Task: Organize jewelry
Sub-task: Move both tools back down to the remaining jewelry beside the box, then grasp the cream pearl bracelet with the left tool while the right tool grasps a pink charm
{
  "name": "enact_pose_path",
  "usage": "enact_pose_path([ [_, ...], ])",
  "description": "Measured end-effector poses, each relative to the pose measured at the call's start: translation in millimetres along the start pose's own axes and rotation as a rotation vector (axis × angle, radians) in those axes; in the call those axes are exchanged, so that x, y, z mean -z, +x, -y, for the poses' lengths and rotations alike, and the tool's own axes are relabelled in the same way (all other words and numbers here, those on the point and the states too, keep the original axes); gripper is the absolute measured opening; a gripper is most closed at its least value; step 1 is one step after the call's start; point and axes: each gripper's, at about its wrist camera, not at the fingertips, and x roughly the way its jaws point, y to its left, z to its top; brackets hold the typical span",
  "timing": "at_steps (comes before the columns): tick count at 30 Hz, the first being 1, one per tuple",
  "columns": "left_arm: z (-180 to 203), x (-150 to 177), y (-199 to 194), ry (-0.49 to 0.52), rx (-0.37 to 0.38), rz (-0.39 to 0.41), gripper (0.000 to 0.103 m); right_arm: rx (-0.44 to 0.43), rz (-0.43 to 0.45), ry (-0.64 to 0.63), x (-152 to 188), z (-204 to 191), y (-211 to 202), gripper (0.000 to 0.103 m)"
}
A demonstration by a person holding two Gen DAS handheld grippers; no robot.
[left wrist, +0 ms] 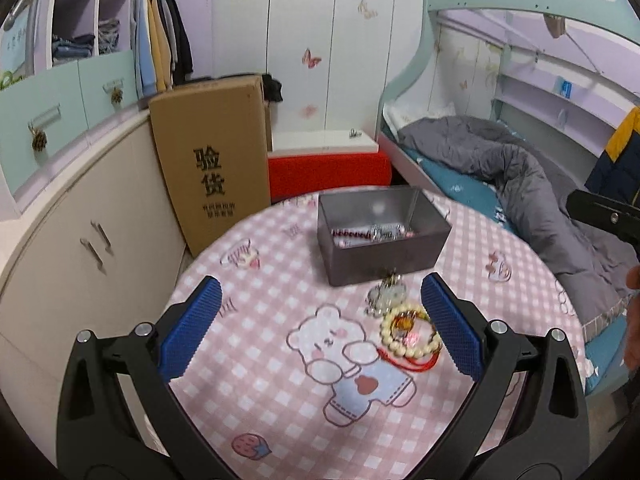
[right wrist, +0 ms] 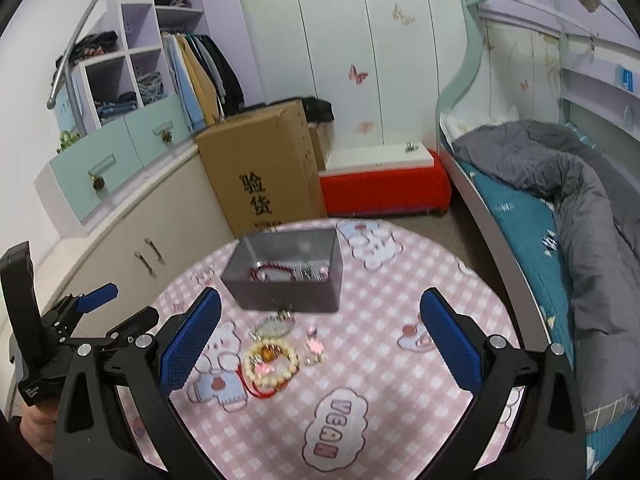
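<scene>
Grey tin, one cream bead bracelet outside; both hand-held grippers gape empty.

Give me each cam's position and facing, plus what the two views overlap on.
Left wrist: on the left gripper, open, facing across the round table at the grey tin; the right gripper's edge shows far right.
Right wrist: on the right gripper, open, same heading, set further right; the left gripper and a hand show at left.
Shared: tin, cream bead bracelet, cardboard box, bed.
</scene>
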Motion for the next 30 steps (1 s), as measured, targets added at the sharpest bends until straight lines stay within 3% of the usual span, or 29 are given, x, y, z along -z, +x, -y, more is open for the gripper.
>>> enact_pose_path([
  [13,17.6,35.1,66.2,0.037,0.029,-0.196,0.097,0.023,-0.133,0.041,31.5,14.7,26.9,0.096],
  [17,24.8,45.2,95.7,0.046,0.019,-0.285,0.092,0.025,-0.152,0.047,36.0,16.5,30.5,0.096],
  [24,28.6,48.7,116.6,0.019,0.023,-0.319,0.089,0.029,-0.187,0.051,41.0,20.4,38.6,0.096],
  [28,35.0,46.7,122.2,0.048,0.028,-0.317,0.075,0.027,-0.199,0.051,43.3,20.9,43.2,0.096],
  [30,40.2,44.9,120.7,0.073,0.045,-0.319,0.052,0.026,-0.206,0.049,44.8,21.2,45.7,0.096],
])
